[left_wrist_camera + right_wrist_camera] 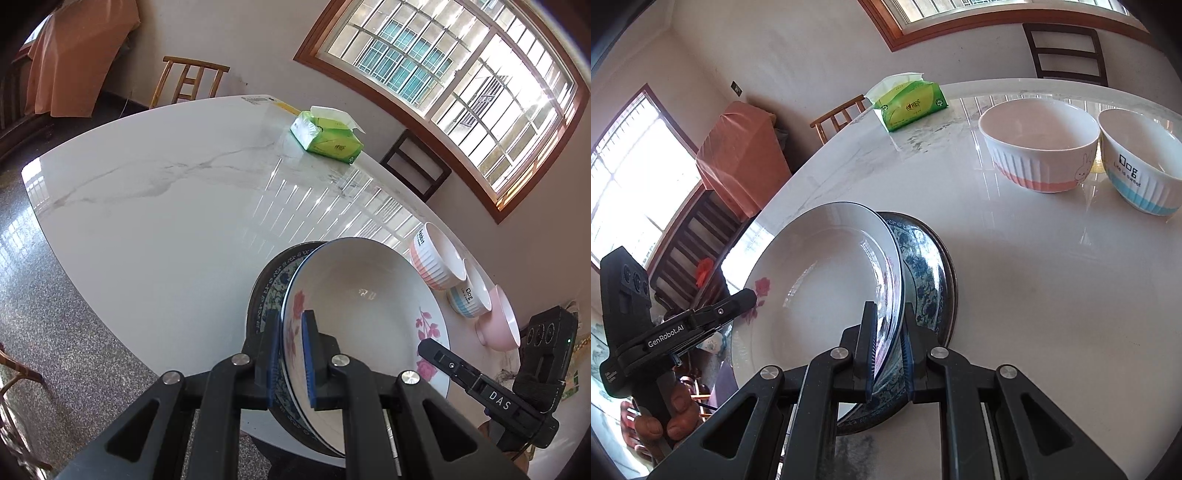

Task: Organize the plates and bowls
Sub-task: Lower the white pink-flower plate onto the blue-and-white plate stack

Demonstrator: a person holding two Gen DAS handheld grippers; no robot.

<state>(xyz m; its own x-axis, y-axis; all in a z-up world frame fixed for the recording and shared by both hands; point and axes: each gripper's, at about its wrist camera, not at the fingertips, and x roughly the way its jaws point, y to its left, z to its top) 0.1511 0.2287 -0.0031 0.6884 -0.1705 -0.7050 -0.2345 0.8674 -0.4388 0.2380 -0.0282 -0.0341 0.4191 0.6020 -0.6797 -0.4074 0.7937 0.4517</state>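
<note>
A white plate with pink flowers (369,295) (827,266) lies on top of a blue patterned plate (275,291) (919,258) and a dark plate (951,273), at the near edge of the marble table (166,221) (1034,295). My left gripper (291,332) is shut on the stack's left rim. The stack's right rim is pinched by my right gripper (889,314), with the white and blue rims between its pads. Each gripper shows at the far side of the other's view, the right gripper (428,345) and the left gripper (746,295).
A pink-striped bowl (439,258) (1039,147), a blue-striped "Dog" bowl (469,299) (1141,166) and a pink bowl (498,321) stand to the right. A green tissue pack (325,136) (908,103) lies at the far edge. Chairs stand around the table.
</note>
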